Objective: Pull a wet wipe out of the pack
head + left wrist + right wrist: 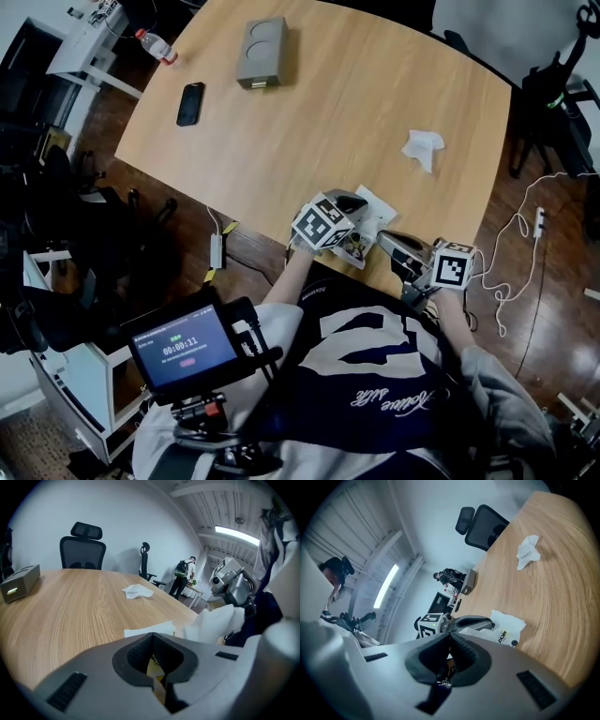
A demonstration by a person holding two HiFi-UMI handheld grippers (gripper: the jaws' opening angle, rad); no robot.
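My left gripper [352,204] clamps the pack [378,208] at the near edge of the table [309,122]. My right gripper [389,244] is pinched together with nothing in it. I think no wipe is out yet.

Office meeting room, by every sign. Large rounded wooden table [356,112] with black swivel chairs [82,550] drawn up to it. Strip light [236,534] overhead, and a person [180,576] standing at a far desk.

00:00:11 on screen [185,352] at seven o'clock. Black print on pack [511,623], script on shirt [389,398]: too blurred to read.
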